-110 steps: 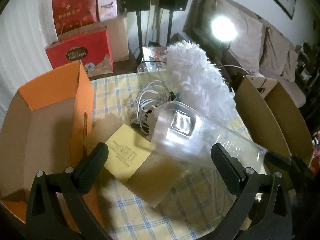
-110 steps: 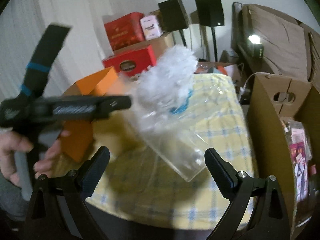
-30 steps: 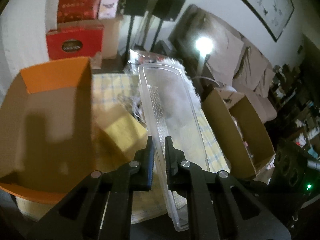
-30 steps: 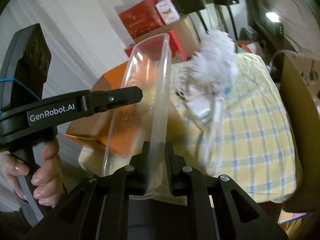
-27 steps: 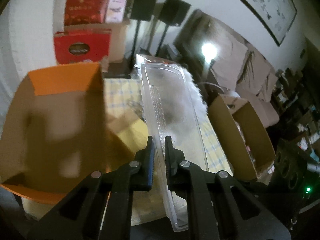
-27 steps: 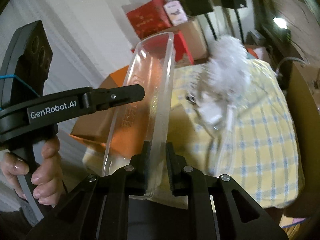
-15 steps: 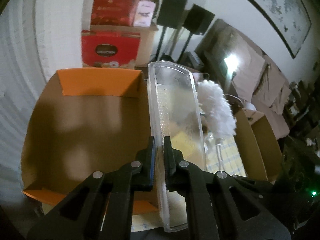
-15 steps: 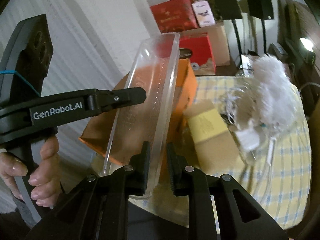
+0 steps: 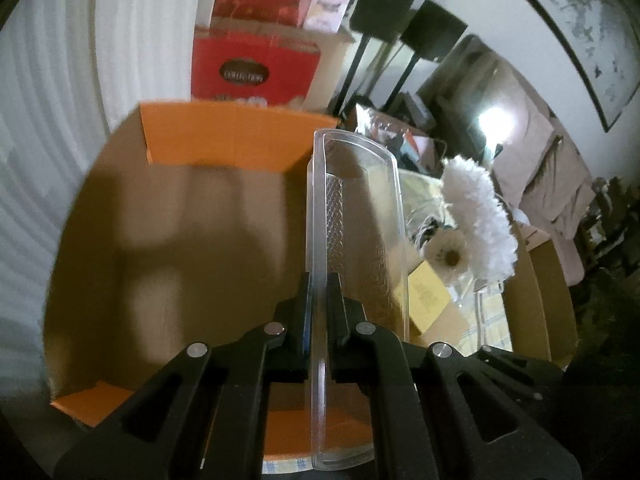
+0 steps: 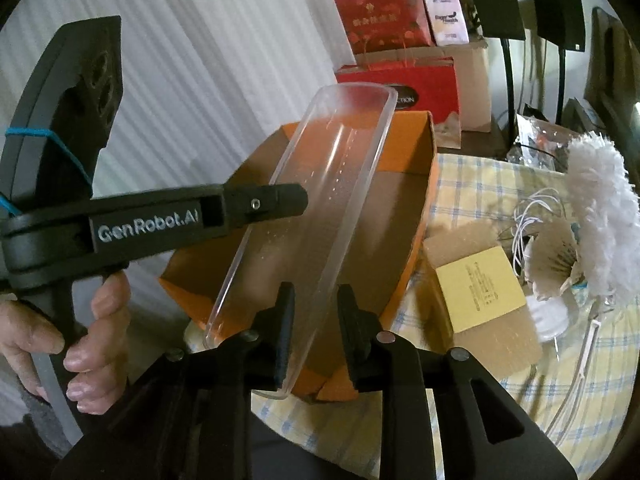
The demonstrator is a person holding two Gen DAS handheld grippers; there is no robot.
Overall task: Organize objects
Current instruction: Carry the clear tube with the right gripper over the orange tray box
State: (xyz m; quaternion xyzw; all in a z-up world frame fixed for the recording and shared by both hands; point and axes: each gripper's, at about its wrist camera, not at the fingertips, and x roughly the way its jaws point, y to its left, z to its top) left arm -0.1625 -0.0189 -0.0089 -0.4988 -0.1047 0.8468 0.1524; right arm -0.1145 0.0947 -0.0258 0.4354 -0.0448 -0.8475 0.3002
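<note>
A long clear plastic tray (image 9: 360, 220) hangs tilted over the open orange cardboard box (image 9: 180, 240). My left gripper (image 9: 318, 280) is shut on the tray's left rim. In the right wrist view the tray (image 10: 320, 200) slants above the orange box (image 10: 404, 216). My right gripper (image 10: 316, 292) has the tray's right rim between its jaws, which are opening, with a small gap at the pads. A hand holds the left gripper (image 10: 302, 200), which reaches the tray's other rim from the left.
A white feather duster (image 10: 604, 208), white cables (image 10: 532, 216) and a yellow-labelled cardboard packet (image 10: 480, 284) lie on the checked tablecloth (image 10: 480, 184). Red gift boxes (image 10: 400, 92) stand behind. A brown carton (image 9: 536, 300) stands right of the table.
Both grippers carried the tray left, from over the table's middle to over the orange box. The right jaws have parted slightly; the left stay clamped.
</note>
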